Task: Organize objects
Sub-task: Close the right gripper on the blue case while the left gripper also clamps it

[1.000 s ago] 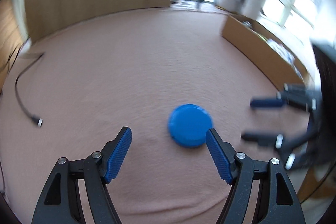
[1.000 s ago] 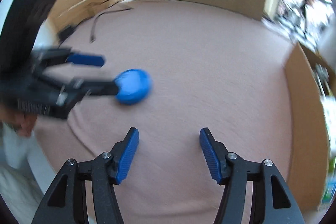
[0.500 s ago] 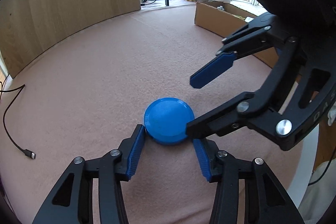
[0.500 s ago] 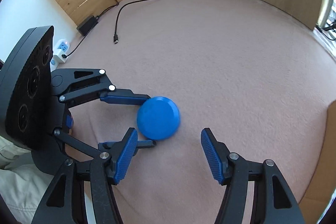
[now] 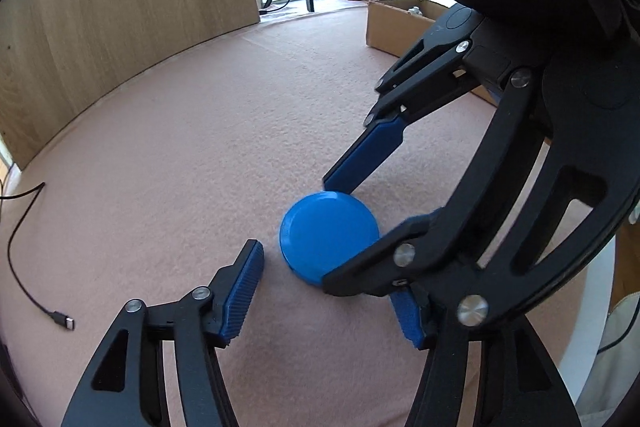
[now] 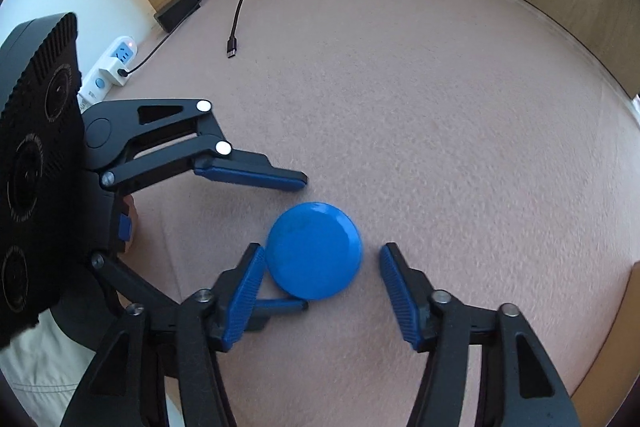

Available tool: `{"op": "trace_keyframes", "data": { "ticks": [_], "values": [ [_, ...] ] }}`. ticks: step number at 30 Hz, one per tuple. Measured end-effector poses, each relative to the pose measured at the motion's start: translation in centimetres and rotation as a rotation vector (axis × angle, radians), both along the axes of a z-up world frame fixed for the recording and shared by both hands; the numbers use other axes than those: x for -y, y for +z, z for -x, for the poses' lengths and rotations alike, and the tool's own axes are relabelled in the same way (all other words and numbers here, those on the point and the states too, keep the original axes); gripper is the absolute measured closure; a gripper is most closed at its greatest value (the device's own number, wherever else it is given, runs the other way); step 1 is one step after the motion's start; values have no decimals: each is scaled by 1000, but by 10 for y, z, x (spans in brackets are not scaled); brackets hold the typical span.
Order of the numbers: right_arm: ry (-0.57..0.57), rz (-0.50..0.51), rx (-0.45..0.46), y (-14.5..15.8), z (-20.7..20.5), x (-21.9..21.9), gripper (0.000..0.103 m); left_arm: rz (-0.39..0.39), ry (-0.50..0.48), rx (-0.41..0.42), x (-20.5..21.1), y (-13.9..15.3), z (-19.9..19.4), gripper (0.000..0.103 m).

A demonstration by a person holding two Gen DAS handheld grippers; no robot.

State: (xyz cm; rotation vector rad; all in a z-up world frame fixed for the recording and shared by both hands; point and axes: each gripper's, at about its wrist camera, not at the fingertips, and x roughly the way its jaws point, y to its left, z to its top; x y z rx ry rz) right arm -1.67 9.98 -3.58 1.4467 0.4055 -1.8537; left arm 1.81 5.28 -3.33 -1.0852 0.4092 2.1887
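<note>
From the left wrist camera, a blue disc lies flat on a pink cloth-covered table, just ahead of the left gripper, whose jaws stand apart with one pad short of the disc's near rim and the other largely hidden. The right gripper crosses in from the right side of the frame, also spread wide, its far blue finger tipping down just beside the disc's back edge and its near finger passing over the front edge. Neither tool pinches anything here. A cardboard box sits at the table's far side, a loose cable trails at the left.

From the right wrist camera, the same blue disc rests between the right gripper's parted pads, the left pad close against its rim, the right pad a little clear. The left gripper reaches in from the side, jaws open, one finger beyond the disc and one near its front edge. A black charging cable and a white power strip lie beyond.

The work looks barely begun: the disc is bracketed but not yet gripped or lifted, and it remains well apart from the box, its likely destination.
</note>
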Motion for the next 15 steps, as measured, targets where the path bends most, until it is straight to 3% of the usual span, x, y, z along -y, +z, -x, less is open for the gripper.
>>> {"op": "trace_keyframes", "data": {
  "ticks": [3,11,15],
  "values": [
    [18,-11,7,1,1,3,57,-13,-10,0,1,1,-2,49],
    [42,-30,7,6,0,3,57,3,1,-22,-1,6,-9,49],
    [42,-26,-29,23,-6,-1,57,-19,13,-43,-1,26,-12,49]
  ]
}}
